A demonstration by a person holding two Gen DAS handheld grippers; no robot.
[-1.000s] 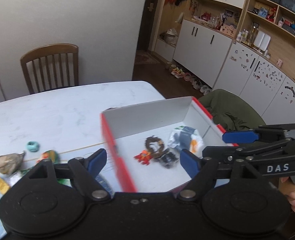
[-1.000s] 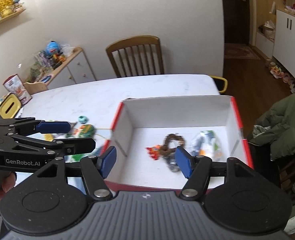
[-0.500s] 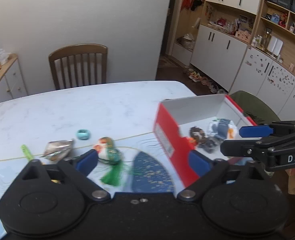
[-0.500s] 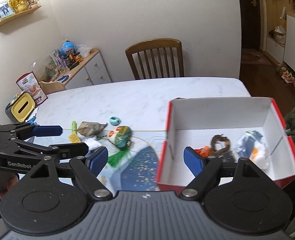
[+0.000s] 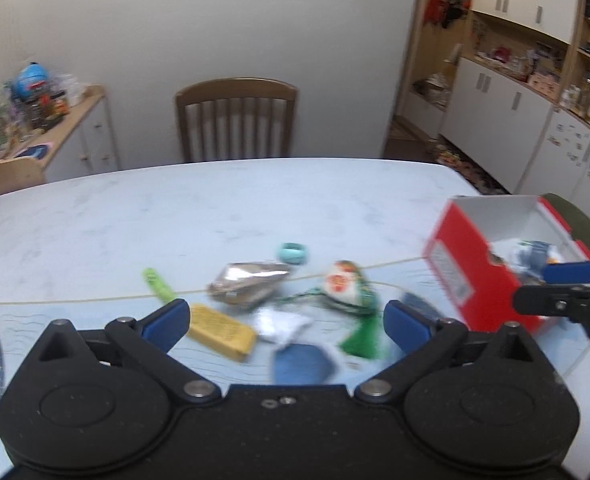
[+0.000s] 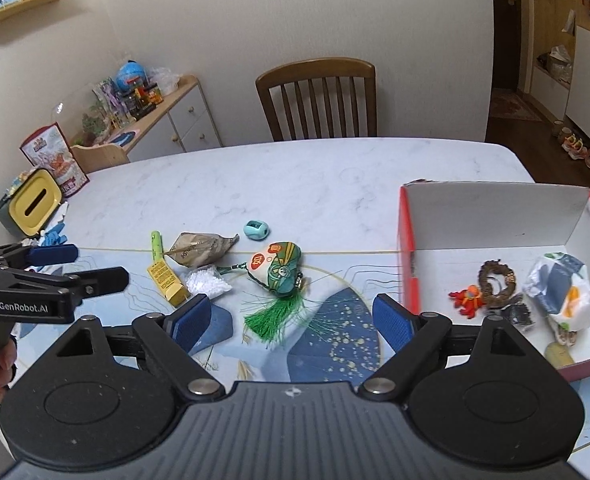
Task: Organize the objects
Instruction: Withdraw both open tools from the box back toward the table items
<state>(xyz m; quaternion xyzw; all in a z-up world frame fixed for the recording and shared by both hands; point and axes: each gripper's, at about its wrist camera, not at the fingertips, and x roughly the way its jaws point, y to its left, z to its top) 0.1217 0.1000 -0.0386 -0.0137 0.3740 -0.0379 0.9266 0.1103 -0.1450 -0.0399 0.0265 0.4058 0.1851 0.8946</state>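
Both views have swung left since the earlier frames, so the red box (image 6: 495, 216) now sits at the right and the loose items lie ahead. Left gripper (image 5: 283, 320) and right gripper (image 6: 291, 318) are spread wide and empty. The green tasselled pouch (image 6: 279, 268) lies near the right gripper. A sound pick would likely close on the pouch's firm body, not the tassel, before carrying it to the box.
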